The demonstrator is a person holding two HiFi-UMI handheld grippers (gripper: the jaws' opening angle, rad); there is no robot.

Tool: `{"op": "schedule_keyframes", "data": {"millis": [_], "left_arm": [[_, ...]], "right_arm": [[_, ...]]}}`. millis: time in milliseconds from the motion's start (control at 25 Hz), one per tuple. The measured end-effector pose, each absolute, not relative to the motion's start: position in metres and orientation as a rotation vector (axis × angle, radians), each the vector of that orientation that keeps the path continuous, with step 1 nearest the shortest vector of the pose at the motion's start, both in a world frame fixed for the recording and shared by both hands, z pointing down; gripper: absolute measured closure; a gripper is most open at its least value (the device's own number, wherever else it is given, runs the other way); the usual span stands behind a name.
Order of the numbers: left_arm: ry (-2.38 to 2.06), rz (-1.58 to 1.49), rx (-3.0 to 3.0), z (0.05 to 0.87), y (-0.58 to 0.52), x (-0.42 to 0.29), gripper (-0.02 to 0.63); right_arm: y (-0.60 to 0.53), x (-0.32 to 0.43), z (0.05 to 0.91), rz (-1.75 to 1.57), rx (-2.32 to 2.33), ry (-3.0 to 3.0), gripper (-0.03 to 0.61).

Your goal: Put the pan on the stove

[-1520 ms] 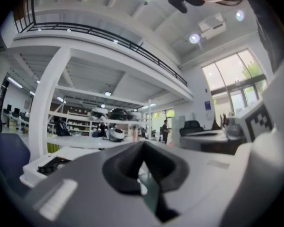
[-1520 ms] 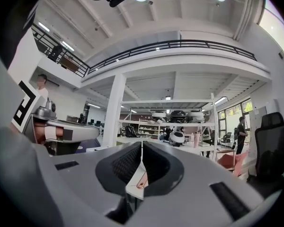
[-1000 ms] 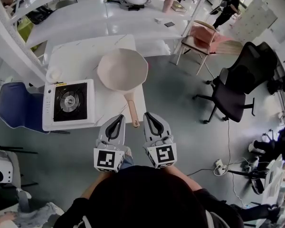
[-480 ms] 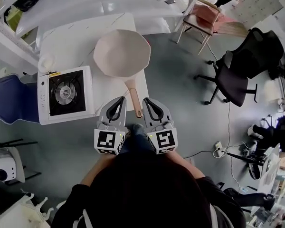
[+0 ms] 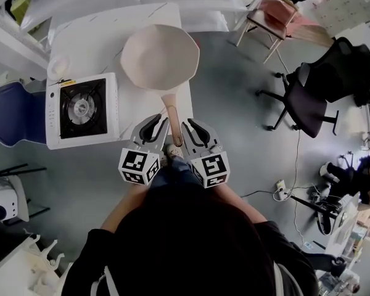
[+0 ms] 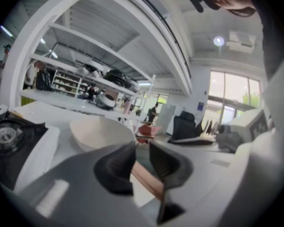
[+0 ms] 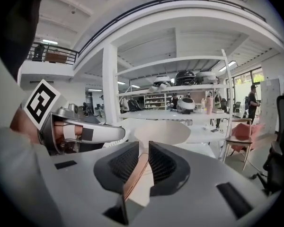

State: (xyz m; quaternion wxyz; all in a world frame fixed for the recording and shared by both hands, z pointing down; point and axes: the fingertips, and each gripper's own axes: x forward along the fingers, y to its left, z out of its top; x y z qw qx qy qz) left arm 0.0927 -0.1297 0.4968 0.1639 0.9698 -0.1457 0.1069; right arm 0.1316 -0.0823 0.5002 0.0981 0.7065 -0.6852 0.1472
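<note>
Now the two grippers flank the tail end of the pan's handle, whereas a second ago they hung below it, nearer the person's body. The wide, cream-coloured faceted pan (image 5: 160, 57) with its long copper-brown handle (image 5: 171, 116) has not moved. It sits on the white marble-patterned table (image 5: 111, 29) just right of the white single-burner portable stove (image 5: 81, 110), and the black burner carries nothing.

The left gripper (image 5: 157, 125) lies close against the handle's left side, and the right gripper (image 5: 191, 127) mirrors it on the right. Both tilt inward, so their tips nearly meet over the handle. From above, the handle runs through the space between the two tools rather than inside either claw.

In the left gripper view the claw (image 6: 142, 157) stands a little apart and clamps nothing. The handle (image 6: 146, 179) crosses low behind the gap, with the pan bowl (image 6: 99, 132) beyond and the stove (image 6: 14, 141) off to the left.

In the right gripper view that claw (image 7: 143, 162) also shows a narrow slot between its ribbed pads. The handle (image 7: 135, 178) is seen edge-on through it, not visibly pinched. The pan (image 7: 163, 132) lies straight ahead, and the left gripper (image 7: 85, 134) is at the left.
</note>
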Motion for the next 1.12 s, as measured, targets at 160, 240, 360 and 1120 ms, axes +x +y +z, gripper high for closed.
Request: {"op": "schedule_keyframes", "data": {"millis": [160,240,360,1120], "left_arm": [[-0.344,0.348,2.668,0.521,-0.128,0.102,0.485],[-0.307,0.361,2.617,0.532,-0.128,0.107,0.438],[-0.250,0.402,2.556,0.549,-0.132,0.112,0.388],[0.272,0.381,2.106,0.596,-0.126,0.151,0.293]], "right_arm": [[-0.084,0.130,0.522,0.580,2.019,-2.092,0.437],[-0.084,0.131,0.531,0.661,1.997,-2.113,0.421],[-0.084,0.131,0.545,0.792,1.959,-2.146,0.405],[-0.090,0.102,0.598,1.502,1.406,-2.465,0.344]]}}
